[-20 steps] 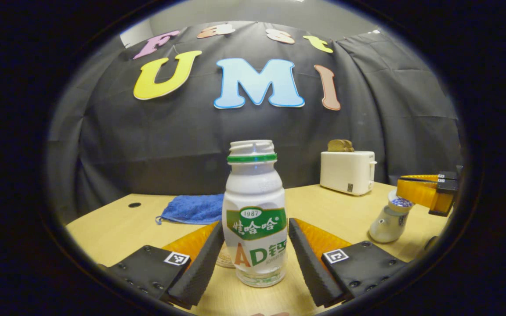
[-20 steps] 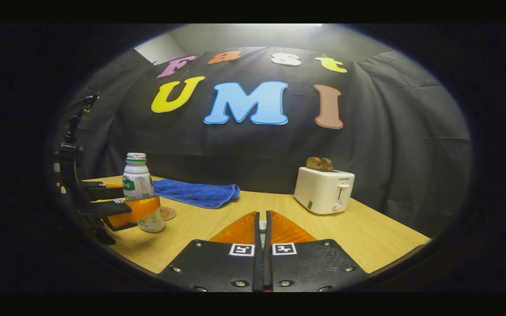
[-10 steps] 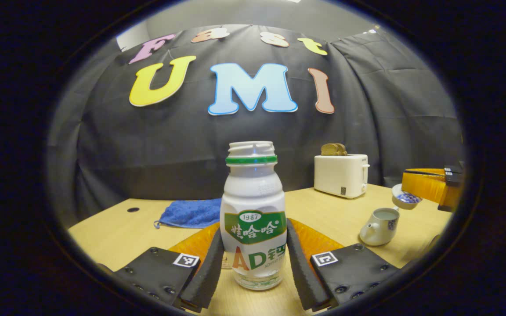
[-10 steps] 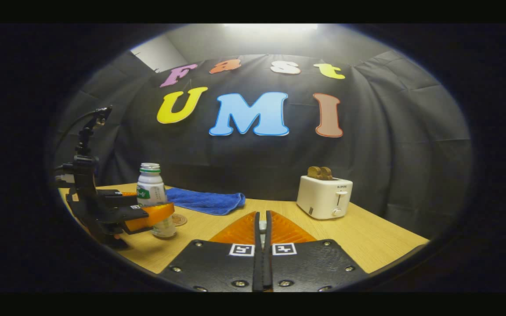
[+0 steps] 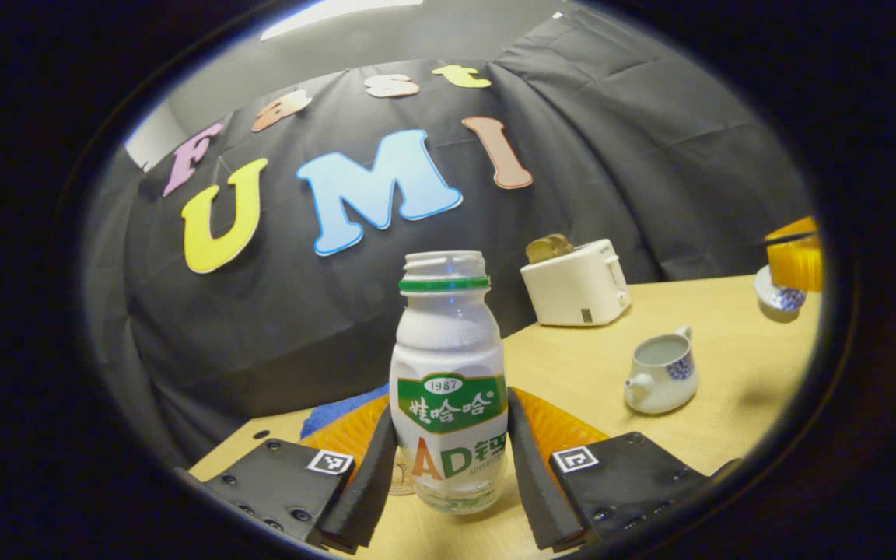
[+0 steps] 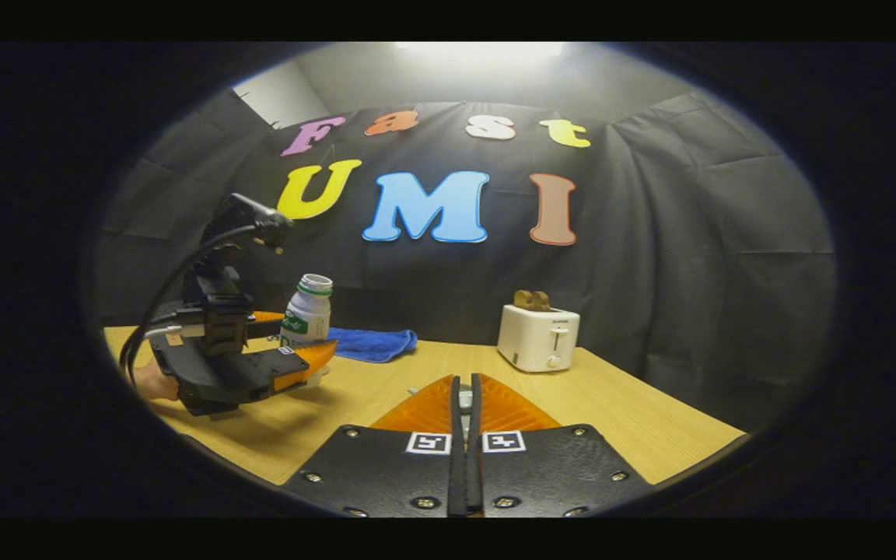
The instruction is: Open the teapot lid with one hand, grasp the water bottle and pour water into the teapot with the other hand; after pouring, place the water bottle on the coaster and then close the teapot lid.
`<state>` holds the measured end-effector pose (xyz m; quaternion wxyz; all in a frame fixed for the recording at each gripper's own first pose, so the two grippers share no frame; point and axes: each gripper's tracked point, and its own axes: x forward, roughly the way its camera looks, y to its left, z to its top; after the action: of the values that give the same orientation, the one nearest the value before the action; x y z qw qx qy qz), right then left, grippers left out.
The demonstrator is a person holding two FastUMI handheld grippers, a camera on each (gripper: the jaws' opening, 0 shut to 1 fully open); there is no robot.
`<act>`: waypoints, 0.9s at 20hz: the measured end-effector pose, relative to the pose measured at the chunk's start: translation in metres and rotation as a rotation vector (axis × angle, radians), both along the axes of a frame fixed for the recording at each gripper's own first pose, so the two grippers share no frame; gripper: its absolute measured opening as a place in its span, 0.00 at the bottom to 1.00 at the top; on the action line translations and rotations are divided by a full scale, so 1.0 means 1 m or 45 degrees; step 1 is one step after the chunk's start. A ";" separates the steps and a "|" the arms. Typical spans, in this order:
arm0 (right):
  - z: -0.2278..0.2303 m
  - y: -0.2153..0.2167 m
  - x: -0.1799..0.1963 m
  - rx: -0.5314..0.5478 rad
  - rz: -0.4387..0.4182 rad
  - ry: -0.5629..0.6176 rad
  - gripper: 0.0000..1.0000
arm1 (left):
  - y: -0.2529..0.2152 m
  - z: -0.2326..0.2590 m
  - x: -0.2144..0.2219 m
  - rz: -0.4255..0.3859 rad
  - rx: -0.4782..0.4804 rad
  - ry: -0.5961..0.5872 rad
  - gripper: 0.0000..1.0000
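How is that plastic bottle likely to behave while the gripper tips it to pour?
The water bottle looks thin-walled, so the left gripper could dent it. It has no cap, so it may spill early. The glossy label may slip.

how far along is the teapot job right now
Done: the teapot stands open on the table, its lid held up by the right gripper. In hand: the left gripper is closed on the water bottle, tilted with it toward the teapot. Left: pouring, setting the bottle on the coaster, closing the lid.
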<state>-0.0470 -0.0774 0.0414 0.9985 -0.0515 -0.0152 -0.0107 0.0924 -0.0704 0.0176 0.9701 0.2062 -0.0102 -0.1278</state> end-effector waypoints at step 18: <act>-0.023 -0.057 -0.035 0.081 -0.138 0.042 0.00 | -0.046 -0.029 0.035 -0.018 0.794 -0.077 0.77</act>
<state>-0.0820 -0.1345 0.0184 0.9977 -0.0206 0.0044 -0.0644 0.1277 -0.1163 -0.0111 0.8585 0.4974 -0.0010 -0.1253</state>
